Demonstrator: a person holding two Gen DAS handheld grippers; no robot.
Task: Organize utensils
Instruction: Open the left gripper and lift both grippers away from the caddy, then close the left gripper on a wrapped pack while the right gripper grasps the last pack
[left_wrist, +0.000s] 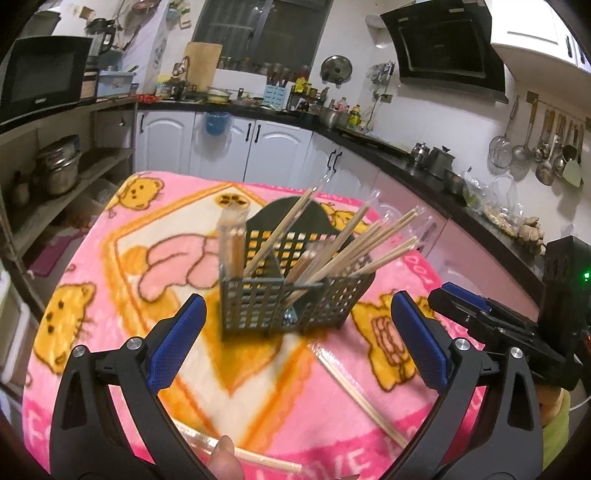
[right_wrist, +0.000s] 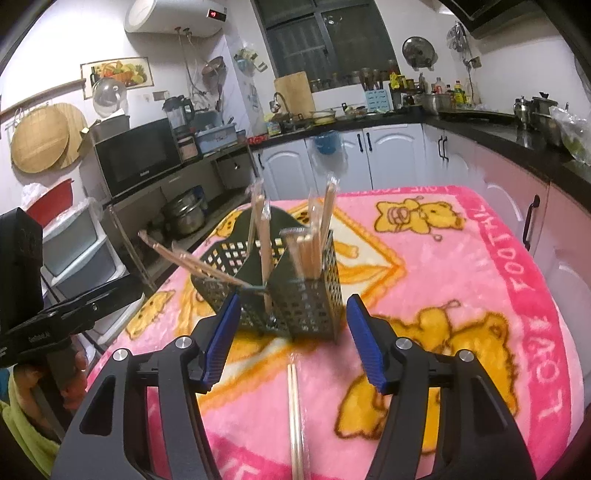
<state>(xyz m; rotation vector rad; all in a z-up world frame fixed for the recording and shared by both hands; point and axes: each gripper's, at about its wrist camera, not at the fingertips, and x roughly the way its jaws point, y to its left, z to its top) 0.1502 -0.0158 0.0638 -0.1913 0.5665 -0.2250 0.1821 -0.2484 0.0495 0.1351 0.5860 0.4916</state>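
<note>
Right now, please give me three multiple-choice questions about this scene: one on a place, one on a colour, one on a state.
1. Where does the wrapped chopstick pair nearest the right gripper lie?
A. on the blanket in front of the caddy
B. inside the caddy
C. on the counter

2. What colour are the gripper pads?
A. red
B. blue
C. green

3. How do the left gripper jaws stand?
A. shut on a chopstick
B. open, holding nothing
C. shut on the caddy

Answers: 1 A, it lies flat on the pink blanket before the caddy; 2 B, the pads are blue; 3 B, nothing sits between the jaws.
</note>
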